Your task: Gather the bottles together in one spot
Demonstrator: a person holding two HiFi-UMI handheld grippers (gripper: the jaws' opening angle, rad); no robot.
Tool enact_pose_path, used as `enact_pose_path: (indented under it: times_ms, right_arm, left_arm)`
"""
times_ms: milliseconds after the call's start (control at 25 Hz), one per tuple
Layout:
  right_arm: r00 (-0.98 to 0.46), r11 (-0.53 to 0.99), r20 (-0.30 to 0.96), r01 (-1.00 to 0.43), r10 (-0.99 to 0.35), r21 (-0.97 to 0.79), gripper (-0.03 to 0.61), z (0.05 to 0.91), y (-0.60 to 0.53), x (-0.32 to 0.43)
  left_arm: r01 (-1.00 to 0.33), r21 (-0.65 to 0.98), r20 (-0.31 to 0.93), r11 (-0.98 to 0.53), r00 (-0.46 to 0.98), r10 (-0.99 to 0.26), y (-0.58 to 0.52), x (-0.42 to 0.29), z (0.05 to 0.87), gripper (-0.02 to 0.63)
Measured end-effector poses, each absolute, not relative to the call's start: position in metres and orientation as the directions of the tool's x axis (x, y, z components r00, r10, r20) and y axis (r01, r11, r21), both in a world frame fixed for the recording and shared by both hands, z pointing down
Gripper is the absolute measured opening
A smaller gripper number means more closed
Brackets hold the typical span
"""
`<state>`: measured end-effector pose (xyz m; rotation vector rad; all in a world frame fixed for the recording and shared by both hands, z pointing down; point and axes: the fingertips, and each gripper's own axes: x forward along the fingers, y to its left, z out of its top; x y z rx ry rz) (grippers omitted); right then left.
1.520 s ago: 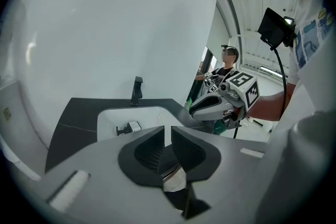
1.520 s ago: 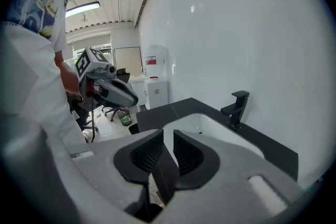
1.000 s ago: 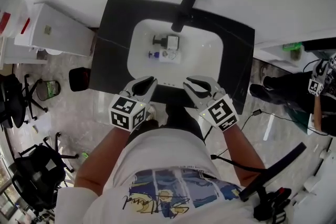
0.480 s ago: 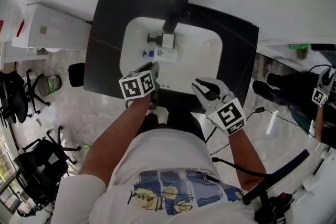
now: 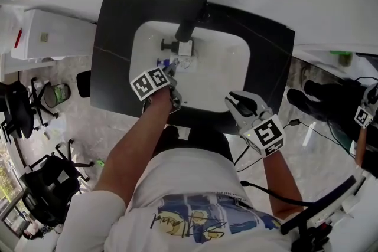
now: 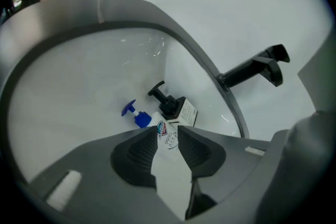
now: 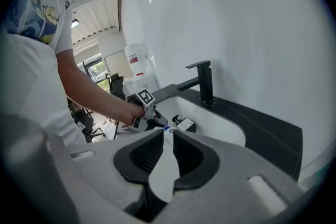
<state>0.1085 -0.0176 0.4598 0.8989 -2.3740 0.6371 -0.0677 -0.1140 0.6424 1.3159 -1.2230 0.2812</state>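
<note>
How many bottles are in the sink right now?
2. The blue-pump bottle lies on the sink floor, its body at the tips of the left gripper's opening jaws, not gripped. The black-pump bottle lies beside it, nearer the faucet. The gripper may hide others.

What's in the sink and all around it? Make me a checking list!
Surface: white sink in a black counter; black tap.
Job's things: blue-pump bottle and black-pump bottle lie close together in the sink.
Clutter: nothing seen.
Grippers: left gripper in the sink, jaws opening, blue-pump bottle at their tips, not pinched; right gripper by the counter's front, jaws apart, empty.
Cables: black cables on the floor.
Surroundings: office chairs, white cabinet.
</note>
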Motion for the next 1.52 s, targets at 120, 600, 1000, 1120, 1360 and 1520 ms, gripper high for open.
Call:
enact_pose_path:
  times_ms: [120,600,1000,1120,1360,1520]
  right_arm:
    - [-0.645,0.67,0.614,-0.702,-0.454,-0.242,0.058,0.46,-0.021,0.112]
    - [-0.645,0.65,0.633,-0.706,-0.427,-0.281,0.058,0.471,-0.02,0.118]
    - [-0.64,0.634,0.648,-0.713,-0.413,-0.3,0.057,0.481,-0.019,0.118]
    - [-0.632,0.624,0.656,-0.72,-0.411,-0.303,0.057,0.483,-0.015,0.12]
    - [-0.626,0.626,0.661,-0.723,-0.414,-0.293,0.057,0.486,-0.015,0.119]
    - [-0.634,0.63,0.642,-0.721,-0.432,-0.288,0.057,0.477,-0.017,0.112]
  left_arm:
    - [-0.721,0.565,0.806,0.401,0.38,-0.454,-0.118,-0.076,0.659,0.127]
    - [-0.656,0.53,0.841,0.538,0.326,-0.431,-0.127,-0.096,0.701,0.161]
    - [-0.514,0.61,0.791,0.603,0.347,-0.505,-0.144,-0.096,0.717,0.155]
    - [-0.5,0.655,0.754,0.567,0.375,-0.539,-0.145,-0.094,0.717,0.15]
    - [-0.504,0.726,0.676,0.467,0.404,-0.616,-0.145,-0.095,0.698,0.135]
    - [-0.599,0.704,0.669,0.381,0.38,-0.639,-0.15,-0.098,0.676,0.13]
